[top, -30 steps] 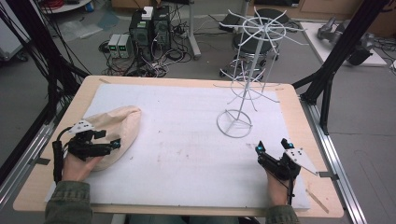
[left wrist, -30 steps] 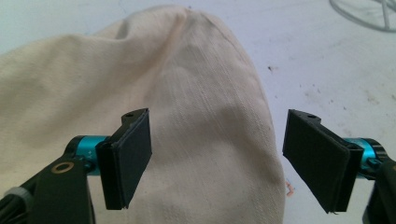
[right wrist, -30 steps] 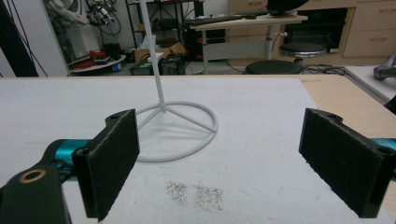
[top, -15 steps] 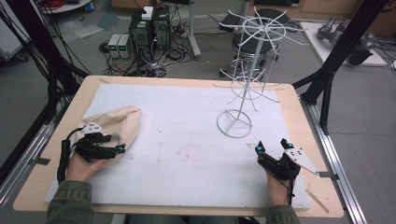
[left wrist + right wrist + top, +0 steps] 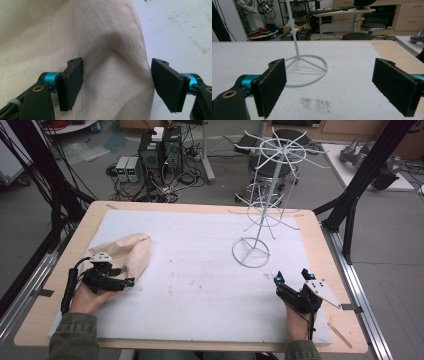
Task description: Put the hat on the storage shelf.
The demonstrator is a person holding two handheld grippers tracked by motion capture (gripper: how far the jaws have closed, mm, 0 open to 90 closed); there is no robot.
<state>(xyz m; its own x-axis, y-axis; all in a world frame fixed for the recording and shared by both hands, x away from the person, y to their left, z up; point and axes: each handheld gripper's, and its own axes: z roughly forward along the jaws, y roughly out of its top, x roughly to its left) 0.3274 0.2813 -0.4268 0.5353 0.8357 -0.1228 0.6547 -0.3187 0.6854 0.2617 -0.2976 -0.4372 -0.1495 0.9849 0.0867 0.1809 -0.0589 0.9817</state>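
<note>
So on my end, closest to me were the two grippers. My left gripper sat over the near end of the cloth bag at the left side of the table. In the left gripper view its jaws were spread wide, with a rounded fold of the bag bulging up between them. One pad lay right on the cloth, the other pad sat just off the bag's edge, over the white mat. Nothing was pinched yet, the jaws just straddled that fold.

My right gripper was down at the near right corner, resting low over the mat, well apart from the bag. Jaws there were wide apart too and held nothing. The right gripper view looked out between the two pads at bare mat with a couple of dirty smudges just ahead.

Further out, the wire rack stood upright on the mat, right of center, its ring base flat on the surface. From the right gripper view the base sat just beyond the left pad, with the white pole going straight up.

Past the table's far edge it was just floor, some boxes with cables, and a stool.
</note>
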